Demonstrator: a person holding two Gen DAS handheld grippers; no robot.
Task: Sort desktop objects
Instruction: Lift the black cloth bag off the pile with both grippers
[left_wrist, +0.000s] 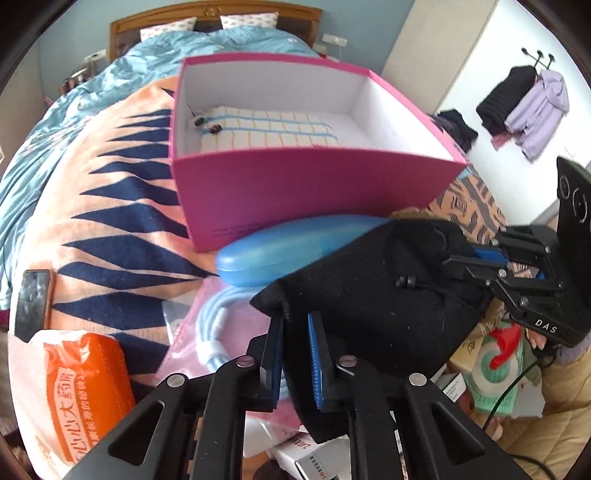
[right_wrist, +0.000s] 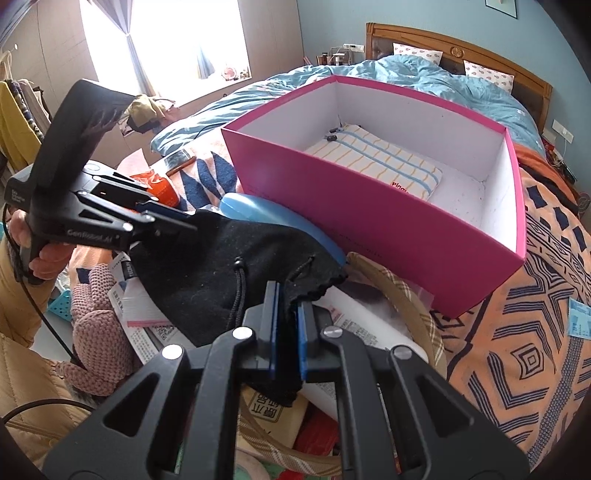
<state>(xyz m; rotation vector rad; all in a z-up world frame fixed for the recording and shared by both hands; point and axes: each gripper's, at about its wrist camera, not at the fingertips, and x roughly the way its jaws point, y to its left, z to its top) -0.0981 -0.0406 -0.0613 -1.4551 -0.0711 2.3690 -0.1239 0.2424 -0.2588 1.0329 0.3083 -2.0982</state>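
Left wrist view: the left hand-held gripper is clenched on the near edge of the black pouch, lifted before the pink box.

Right wrist view: the right hand-held gripper pinches its other edge. Next, I judge, both carry it over the box wall and release together.

We see the pink box open-topped, with bare white floor right of the striped pack. Its near wall stands in the way. The blue case lies against that wall, with clutter crowding below it.
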